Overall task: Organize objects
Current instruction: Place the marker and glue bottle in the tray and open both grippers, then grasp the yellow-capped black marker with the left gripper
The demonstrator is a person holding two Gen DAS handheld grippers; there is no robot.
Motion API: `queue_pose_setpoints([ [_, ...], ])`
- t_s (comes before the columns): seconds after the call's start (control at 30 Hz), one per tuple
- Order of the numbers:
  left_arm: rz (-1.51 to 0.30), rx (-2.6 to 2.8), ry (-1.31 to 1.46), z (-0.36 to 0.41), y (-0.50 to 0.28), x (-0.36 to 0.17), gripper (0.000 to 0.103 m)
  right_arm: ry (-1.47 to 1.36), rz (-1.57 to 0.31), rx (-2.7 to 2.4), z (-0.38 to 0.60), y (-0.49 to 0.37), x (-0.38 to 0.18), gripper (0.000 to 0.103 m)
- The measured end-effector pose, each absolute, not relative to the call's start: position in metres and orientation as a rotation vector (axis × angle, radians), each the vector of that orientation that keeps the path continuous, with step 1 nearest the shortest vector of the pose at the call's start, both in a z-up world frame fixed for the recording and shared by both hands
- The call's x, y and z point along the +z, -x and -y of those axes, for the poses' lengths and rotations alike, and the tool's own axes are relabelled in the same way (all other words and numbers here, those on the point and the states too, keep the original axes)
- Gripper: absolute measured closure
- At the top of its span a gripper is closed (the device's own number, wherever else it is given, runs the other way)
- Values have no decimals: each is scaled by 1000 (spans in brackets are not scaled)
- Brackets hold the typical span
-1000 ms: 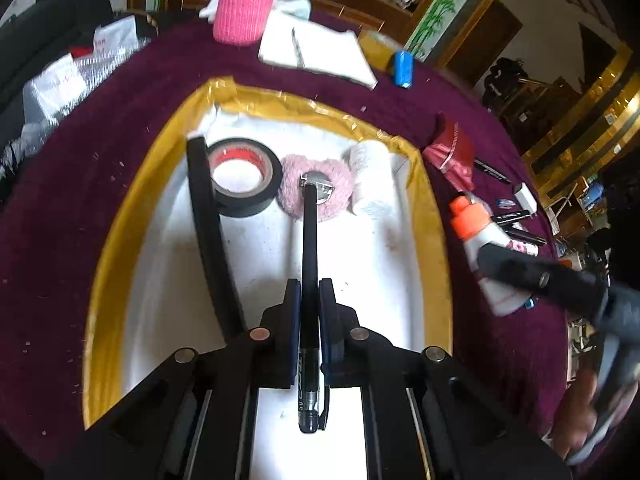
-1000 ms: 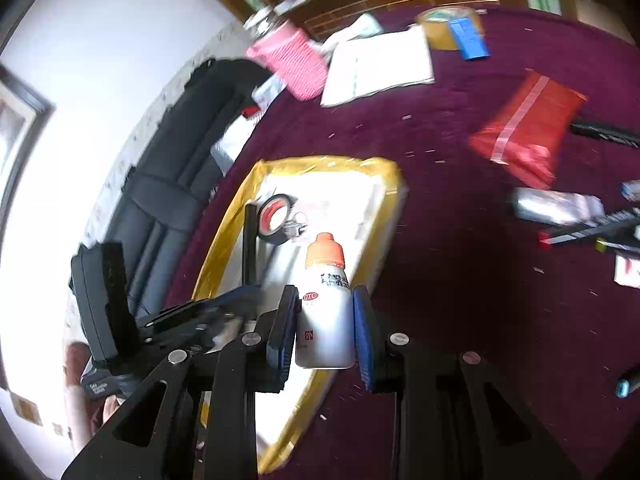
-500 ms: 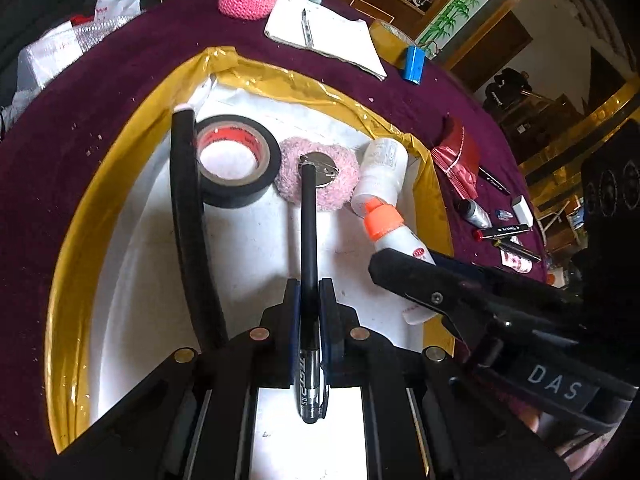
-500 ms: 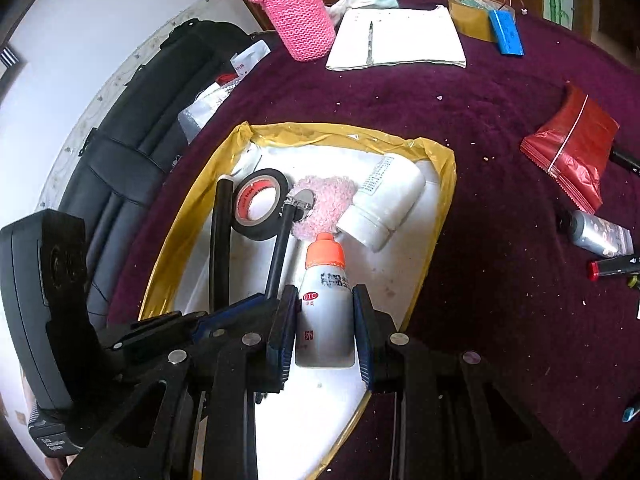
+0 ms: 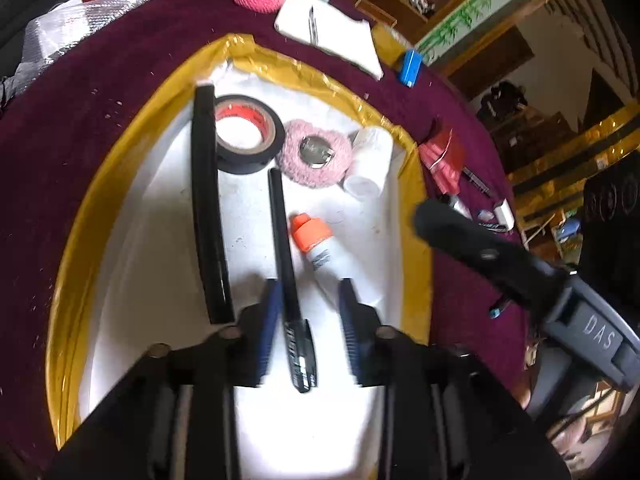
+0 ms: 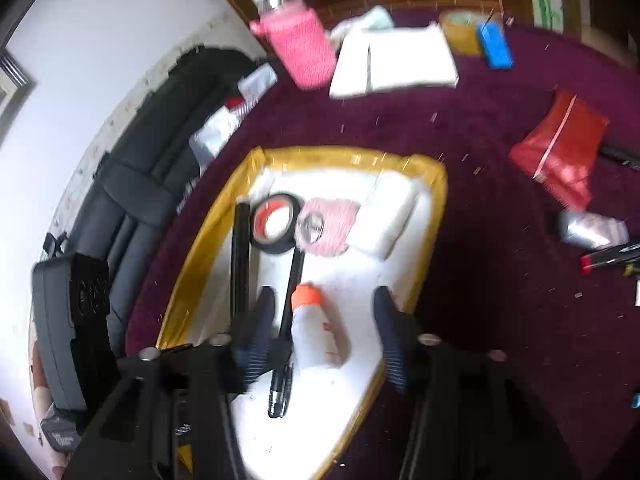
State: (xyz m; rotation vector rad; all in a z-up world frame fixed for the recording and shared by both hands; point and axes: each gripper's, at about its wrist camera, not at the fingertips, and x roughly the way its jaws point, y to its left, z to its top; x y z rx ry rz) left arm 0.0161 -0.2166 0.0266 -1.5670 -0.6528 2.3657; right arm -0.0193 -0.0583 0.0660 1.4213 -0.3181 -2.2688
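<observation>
Left gripper [image 5: 308, 300]: fingers spread, gripping nothing. The black pen [image 5: 286, 272] lies flat on the tray floor between them, close to the left finger, cap end toward the camera. Just right of the pen, the white bottle with orange cap [image 5: 316, 244] lies on its side, cap pointing toward 11 o'clock.

Right gripper [image 6: 324, 320]: fingers spread wide, gripping nothing. The same bottle [image 6: 316, 332] and pen [image 6: 286, 320] lie side by side between them.

At 12 o'clock from the pen tip sit the pink fuzzy pad [image 5: 316, 152], the black tape roll [image 5: 244, 132] at 11 o'clock and a white cylinder [image 5: 368, 168] at 1 o'clock. A long black bar [image 5: 208, 208] lies along the left side. All rest inside the white tray with yellow rim [image 5: 104, 200], on the maroon tablecloth [image 5: 72, 92].
</observation>
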Motion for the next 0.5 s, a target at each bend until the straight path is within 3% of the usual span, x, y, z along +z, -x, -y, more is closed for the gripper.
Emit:
queue_pose_setpoints([
  [0.1,681,2410,1503,217,-29,42,53,-1333,341,-2333,35,9,82,46],
  [0.23,669,2424,1396,201,-45,64,42,-1258,367,-2440,-14,-10,95,39],
  [0.5,620,2318,1236,135,-70,85,35,-1303,541,-2671,-153,-22,86,39],
])
